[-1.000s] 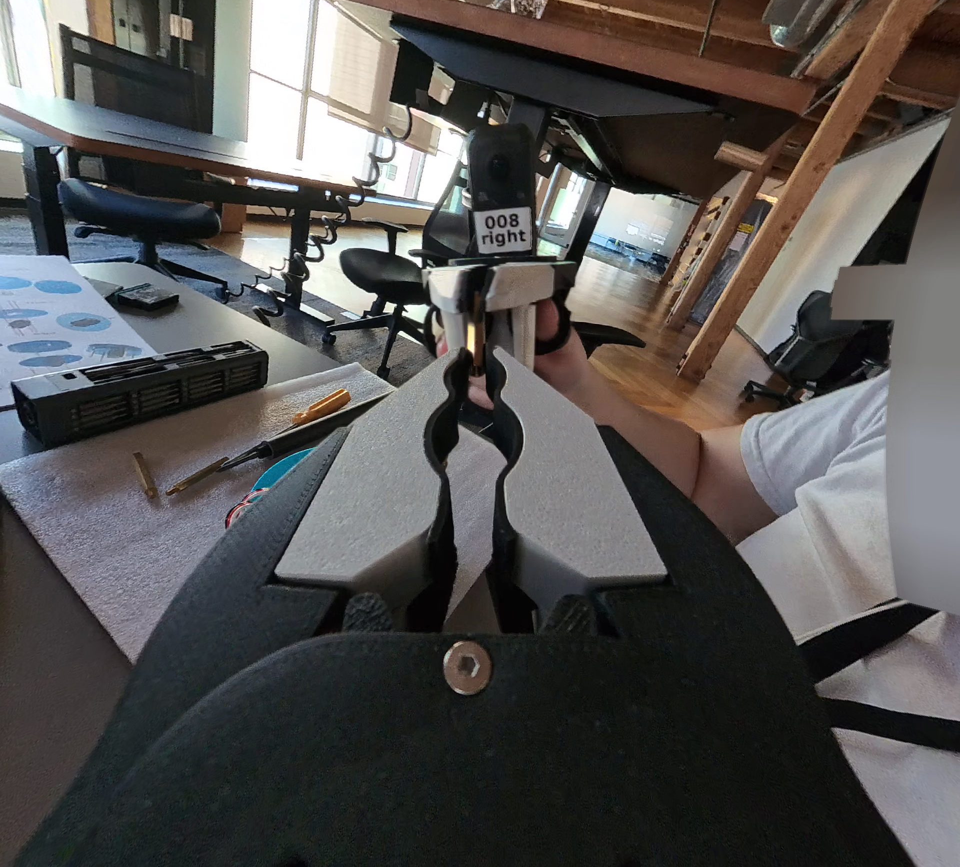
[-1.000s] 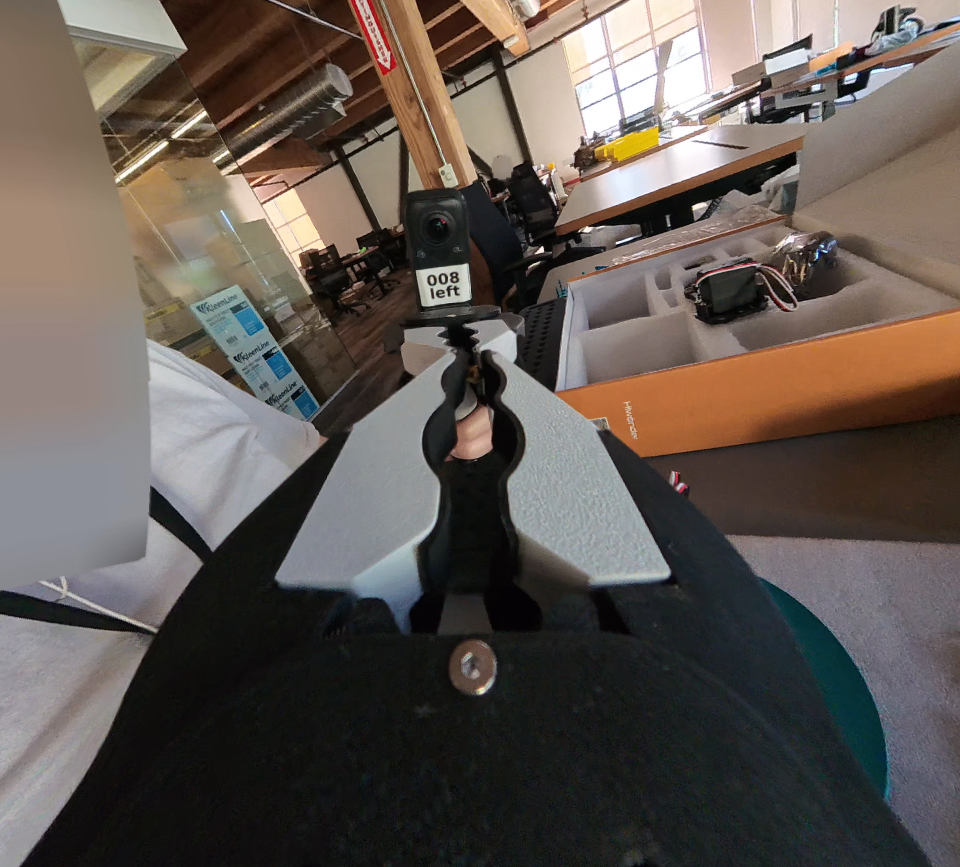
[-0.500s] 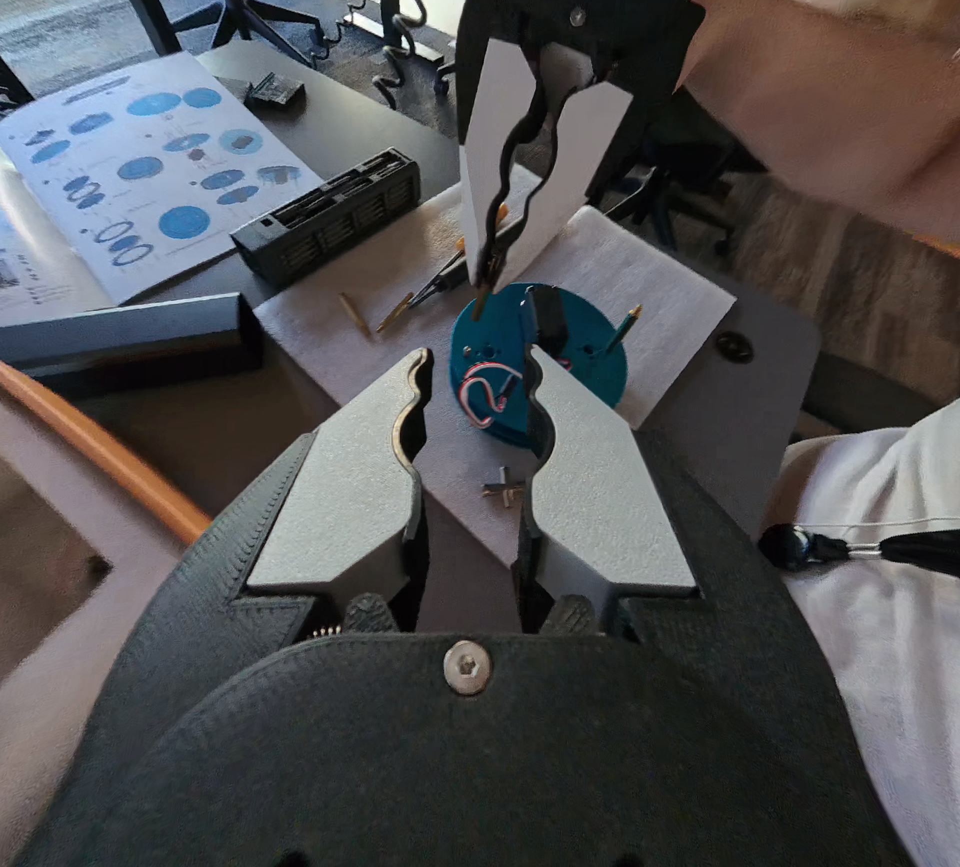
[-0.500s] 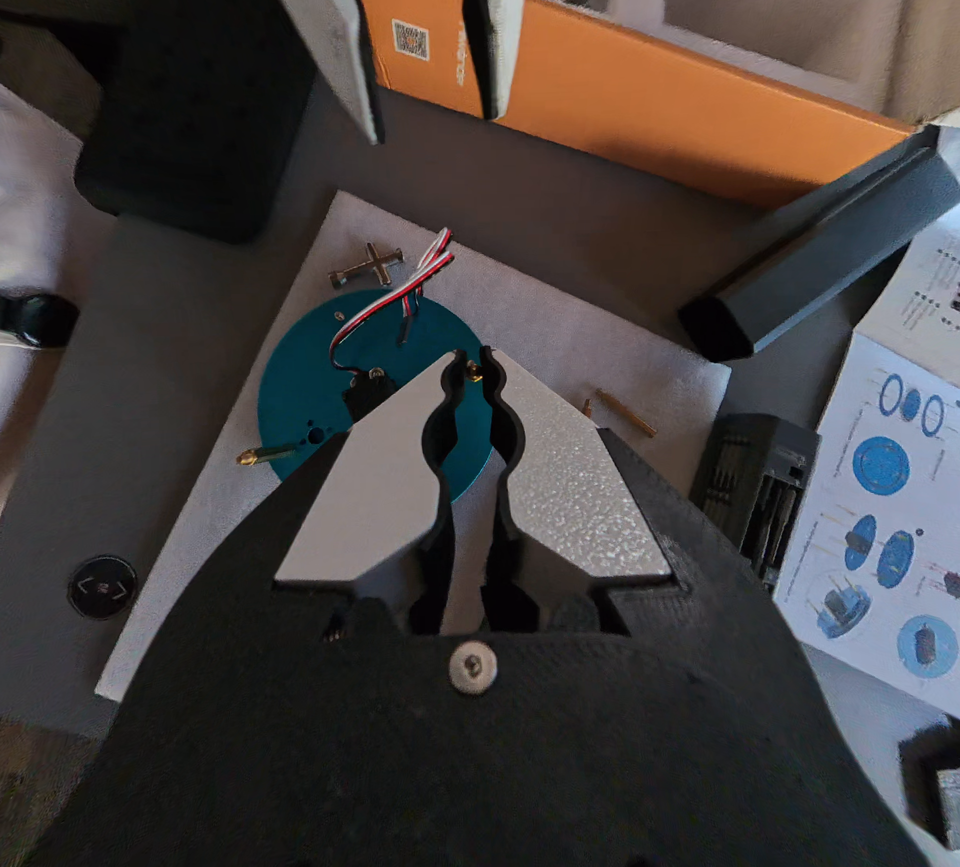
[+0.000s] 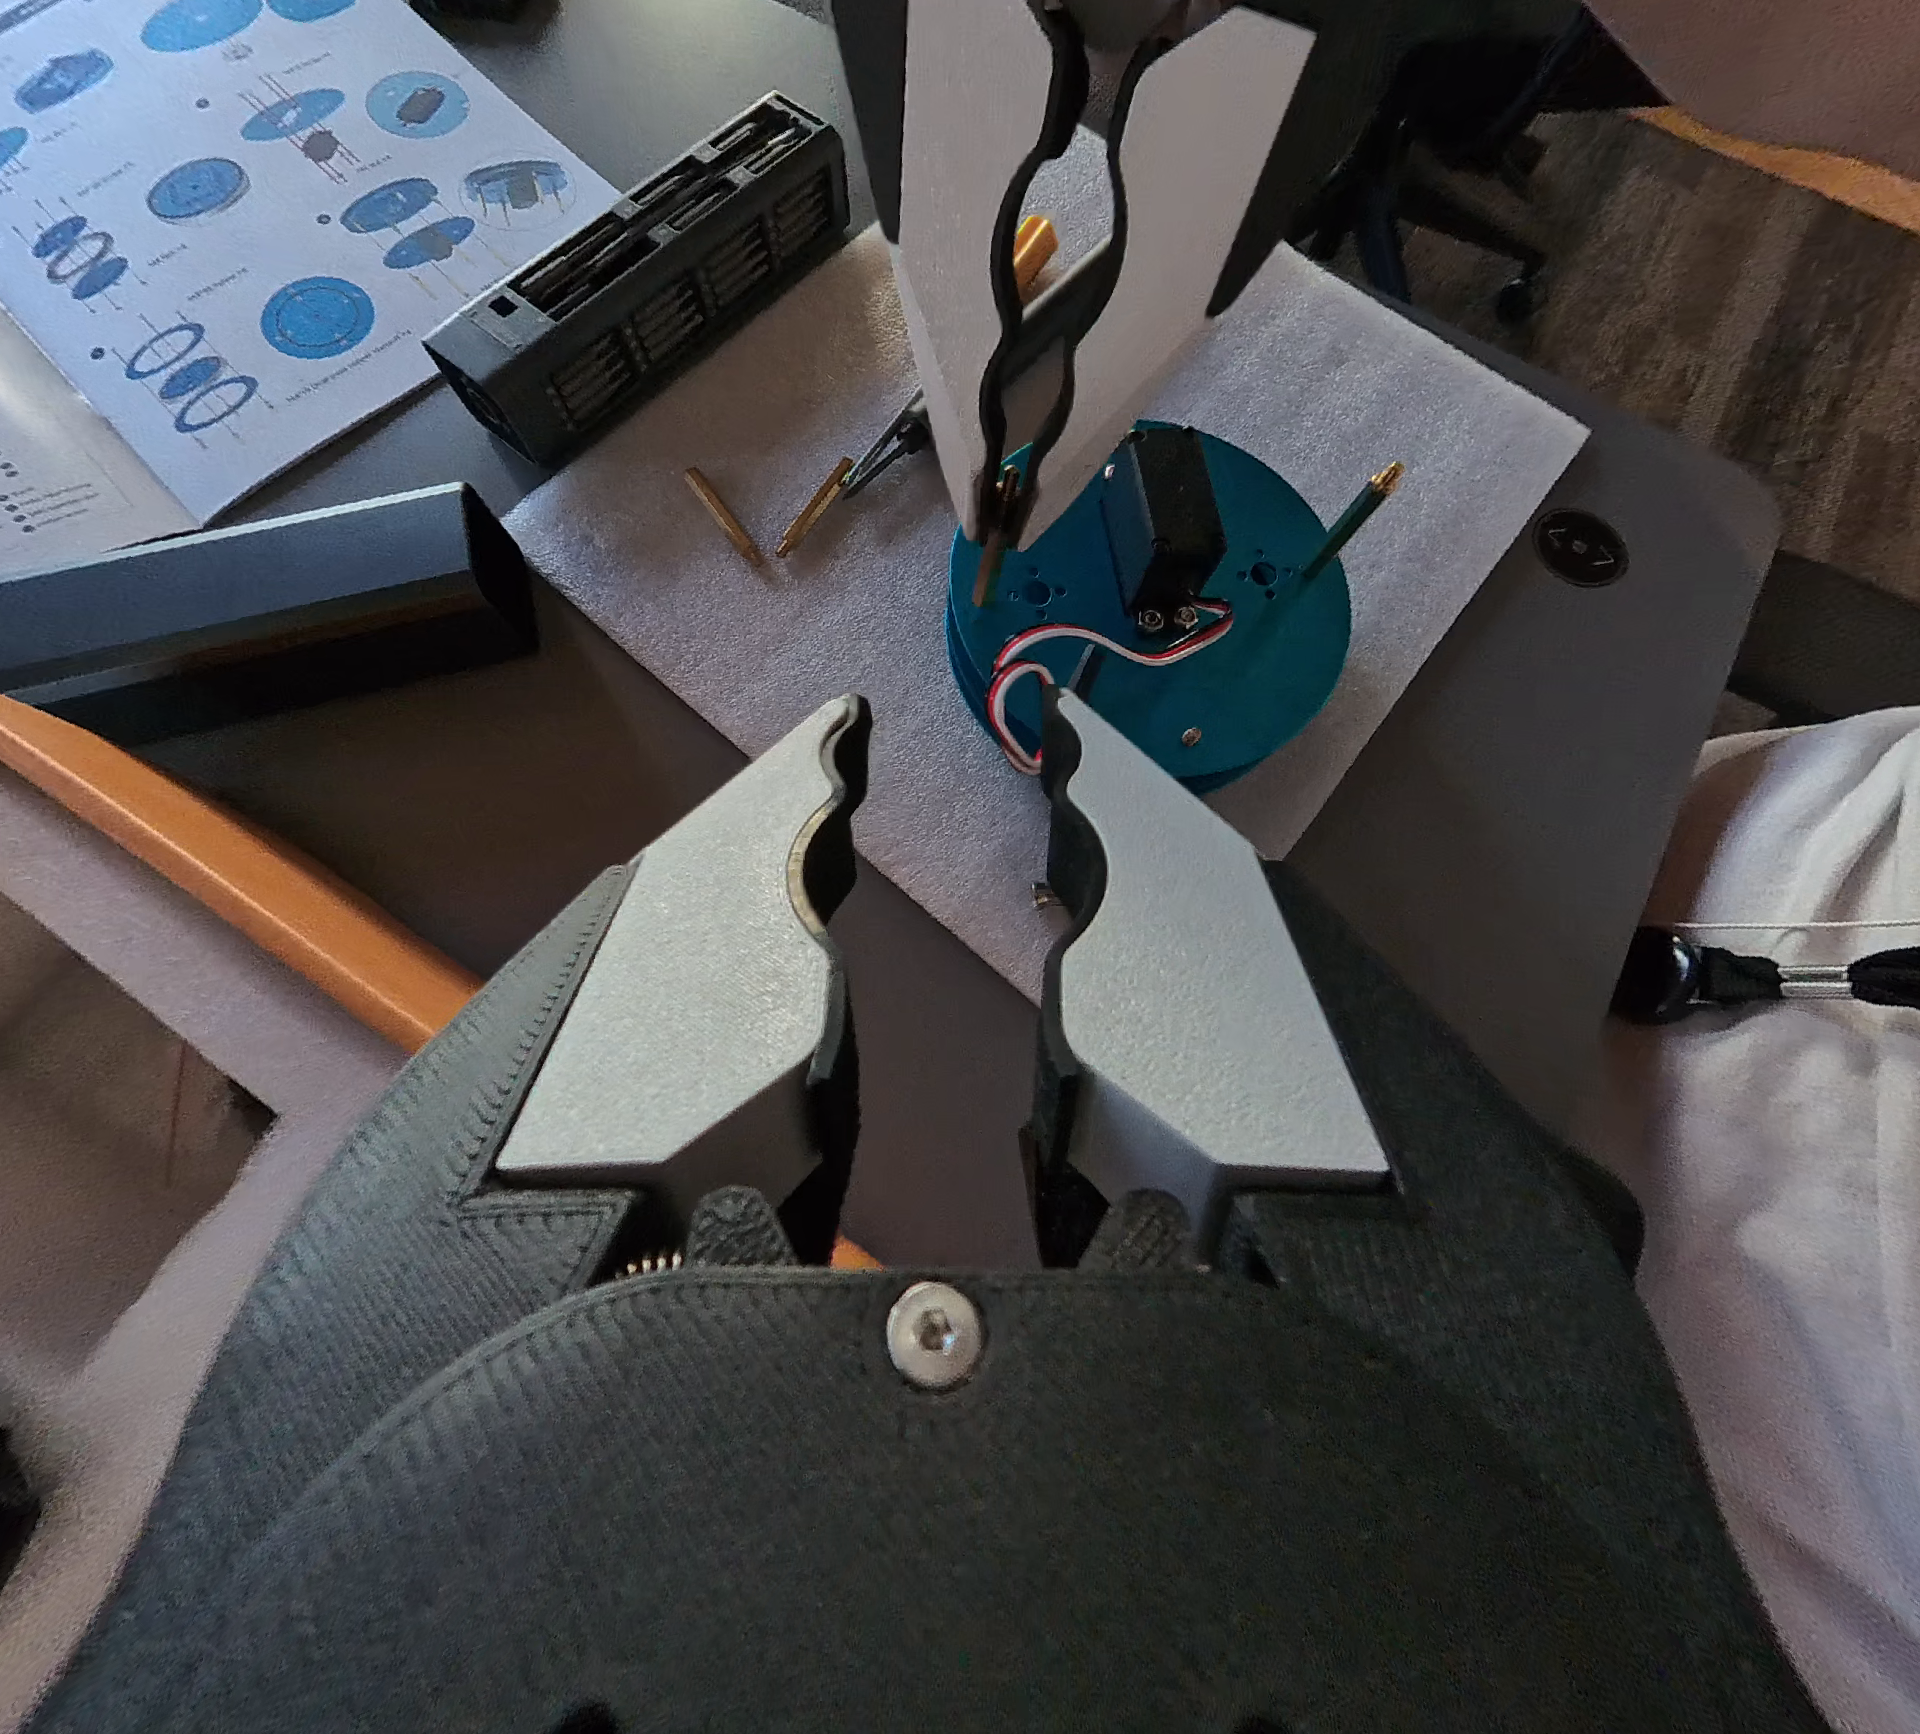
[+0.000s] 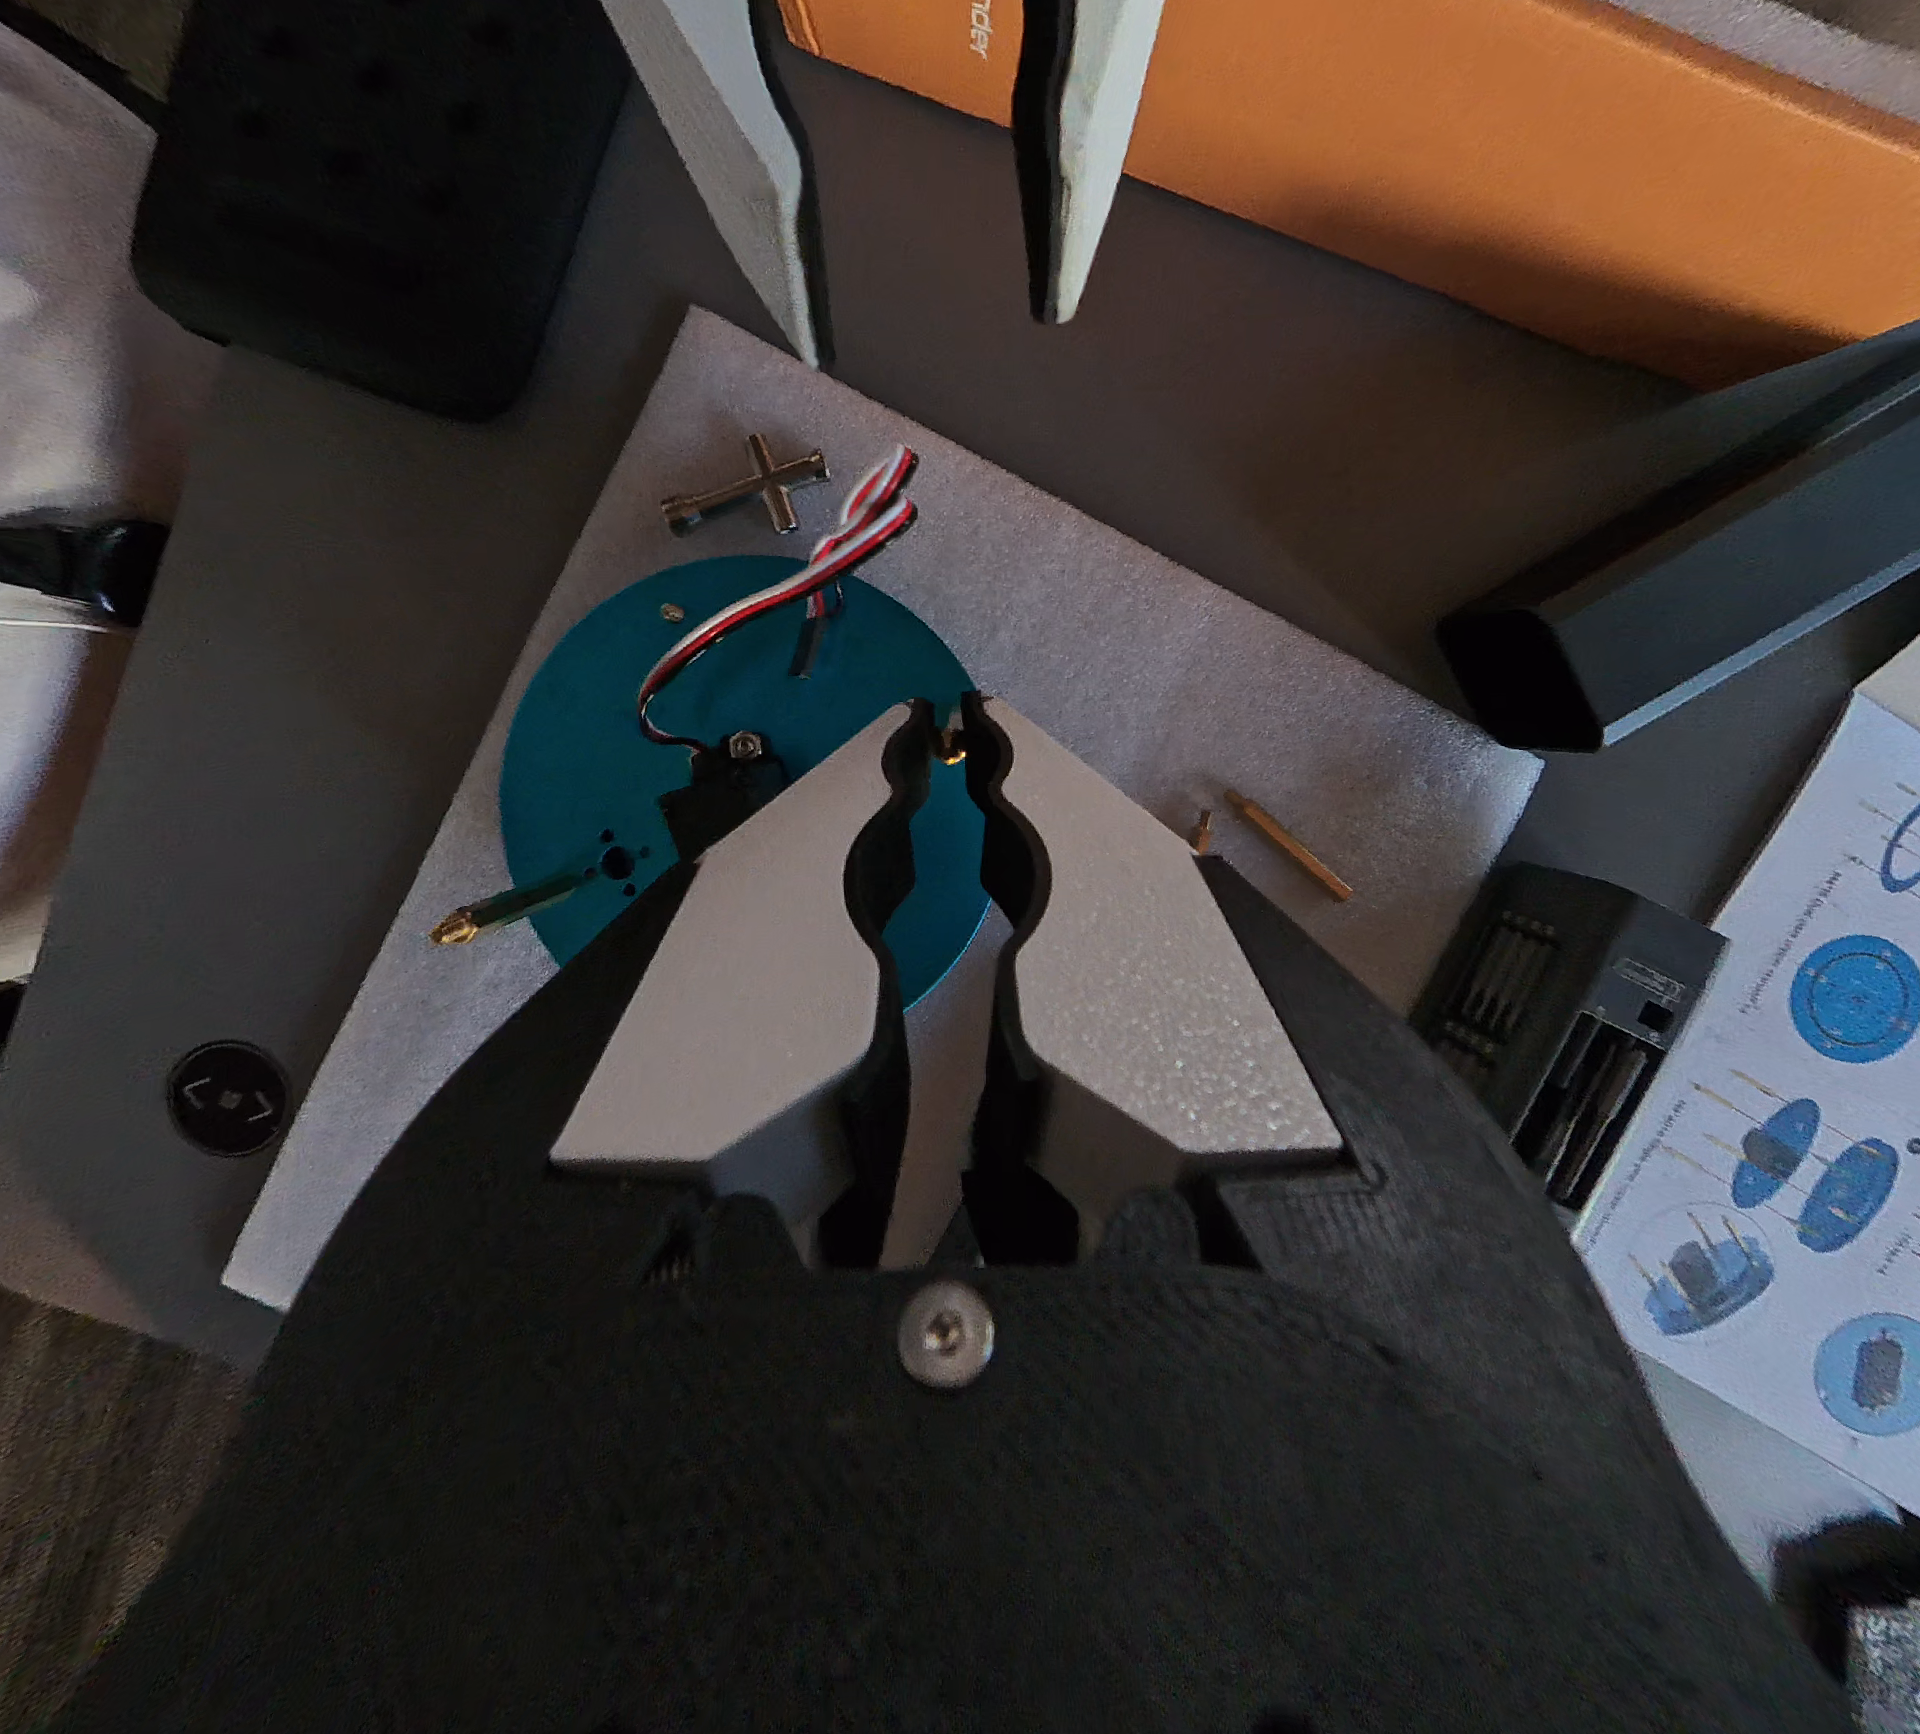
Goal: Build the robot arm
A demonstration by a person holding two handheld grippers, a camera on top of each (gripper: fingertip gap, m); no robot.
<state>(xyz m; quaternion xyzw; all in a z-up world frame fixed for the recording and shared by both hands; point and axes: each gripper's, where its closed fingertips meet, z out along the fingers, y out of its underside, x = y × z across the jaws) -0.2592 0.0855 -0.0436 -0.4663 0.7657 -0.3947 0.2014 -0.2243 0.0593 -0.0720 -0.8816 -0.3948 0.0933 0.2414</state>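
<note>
In the left wrist view, the left tongs [image 5: 951,713] hung wide and empty at six o'clock of the blue disc [image 5: 1226,687]. At twelve, the right tongs [image 5: 1003,505] pinched a thin, likely slippery brass standoff [image 5: 992,541] near its top.

In the right wrist view, the right tongs [image 6: 940,728] were narrowed on the standoff's tip over the disc [image 6: 582,770] on the counter [image 6: 1247,396].

Disc [image 5: 1195,676] on foam sheet [image 5: 1351,375] (loose standoffs [image 5: 724,516] beside)

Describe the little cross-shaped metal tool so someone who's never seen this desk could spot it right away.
Find the white foam mat on the grey desk, then the round blue disc on it. Just past the disc's edge, beside the ends of the red and white wires, lies the cross-shaped tool. It is silver grey with four arms, unlike the straight brass posts nearby.
</note>
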